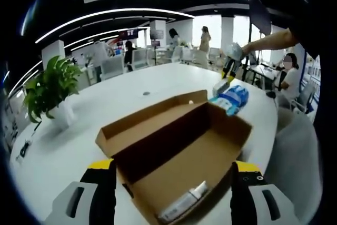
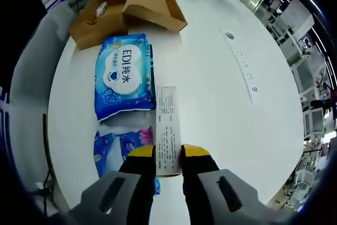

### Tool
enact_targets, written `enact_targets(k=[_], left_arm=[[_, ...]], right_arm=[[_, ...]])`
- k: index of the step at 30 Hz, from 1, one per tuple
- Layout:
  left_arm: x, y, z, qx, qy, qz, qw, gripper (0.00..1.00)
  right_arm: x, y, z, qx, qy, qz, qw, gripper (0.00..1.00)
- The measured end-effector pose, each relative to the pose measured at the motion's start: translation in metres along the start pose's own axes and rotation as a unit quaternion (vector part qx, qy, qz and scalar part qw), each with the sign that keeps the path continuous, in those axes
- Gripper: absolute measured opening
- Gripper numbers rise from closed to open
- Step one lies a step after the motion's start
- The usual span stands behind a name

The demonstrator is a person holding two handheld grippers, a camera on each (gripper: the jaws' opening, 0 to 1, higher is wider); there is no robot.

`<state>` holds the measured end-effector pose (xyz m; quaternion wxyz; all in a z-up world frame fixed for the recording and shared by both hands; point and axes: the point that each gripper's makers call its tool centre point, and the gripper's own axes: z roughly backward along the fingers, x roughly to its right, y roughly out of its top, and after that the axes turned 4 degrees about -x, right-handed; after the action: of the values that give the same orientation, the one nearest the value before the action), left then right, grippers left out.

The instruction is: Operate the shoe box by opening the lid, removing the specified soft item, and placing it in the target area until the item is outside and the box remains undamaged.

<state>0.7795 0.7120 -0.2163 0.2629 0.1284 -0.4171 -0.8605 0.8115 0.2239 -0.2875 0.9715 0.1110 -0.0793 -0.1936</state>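
Note:
The brown cardboard shoe box [image 1: 179, 140] lies open on the white table [image 1: 58, 151], with a whitish tube [image 1: 184, 203] in its near end. My left gripper [image 1: 172, 180] is open, its jaws standing wide on either side of the box's near end. In the right gripper view the shoe box [image 2: 152, 6] lies far off, and a large blue wet-wipe pack [image 2: 125, 80] and smaller blue packs [image 2: 118, 148] rest on the table. My right gripper [image 2: 168, 154] is shut on a long white carton [image 2: 168, 125] beside the packs. It appears in the left gripper view as the right gripper [image 1: 230, 67].
A potted plant [image 1: 50, 88] stands at the table's left side. A socket strip [image 2: 242, 61] is set into the tabletop. A grey chair [image 1: 300, 146] and a seated person [image 1: 287, 77] are past the right edge. Other people stand far behind.

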Motion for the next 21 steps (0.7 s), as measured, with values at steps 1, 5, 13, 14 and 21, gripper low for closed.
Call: enact_targets(k=[1,5,13,14,21], left_arm=[[0.000,0.000,0.000,-0.001,0.000,0.000,1.0000,0.92],[0.001,-0.001,-0.001,-0.001,-0.001,-0.001,1.0000,0.91],[0.000,-0.001,-0.001,-0.004,0.000,-0.002,1.0000,0.91],[0.000,-0.001,0.000,-0.003,0.000,-0.002,1.0000,0.91],[0.000,-0.003,0.000,-0.005,0.002,0.001,1.0000,0.90]], right_arm=[[0.002,-0.005,-0.001,-0.004,0.000,0.002,1.0000,0.16],[0.007,-0.023,-0.006,-0.028,0.004,0.015,0.9995,0.16],[0.004,-0.037,-0.010,-0.053,0.010,0.028,0.9982,0.16],[0.004,-0.039,-0.010,-0.056,0.010,0.030,0.9979,0.16],[0.011,-0.053,-0.017,-0.077,0.009,0.047,0.9959,0.16]])
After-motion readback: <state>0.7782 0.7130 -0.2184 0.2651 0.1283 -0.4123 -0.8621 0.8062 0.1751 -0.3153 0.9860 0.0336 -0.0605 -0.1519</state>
